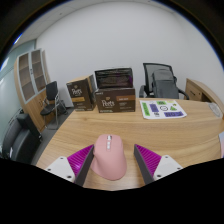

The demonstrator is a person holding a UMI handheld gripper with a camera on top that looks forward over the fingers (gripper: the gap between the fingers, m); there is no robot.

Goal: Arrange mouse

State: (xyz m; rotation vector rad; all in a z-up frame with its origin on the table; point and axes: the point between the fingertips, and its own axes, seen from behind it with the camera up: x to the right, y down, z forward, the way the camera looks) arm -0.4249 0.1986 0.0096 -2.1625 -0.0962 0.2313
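Observation:
A pink computer mouse [109, 157] lies on the wooden table [170, 135], its nose pointing away from me. My gripper [113, 152] is low over the table with the mouse between its two fingers. The left magenta pad [80, 158] sits at or very near the mouse's left side. A strip of bare wood shows between the mouse and the right pad [150, 158]. The fingers are open about the mouse, which rests on the table.
Two brown boxes [80, 94] [114, 101] stand at the table's far side, a black box [113, 78] on top of one. A white sheet with coloured patches [161, 109] lies far right. Office chairs stand behind [157, 80] and to the left [20, 135].

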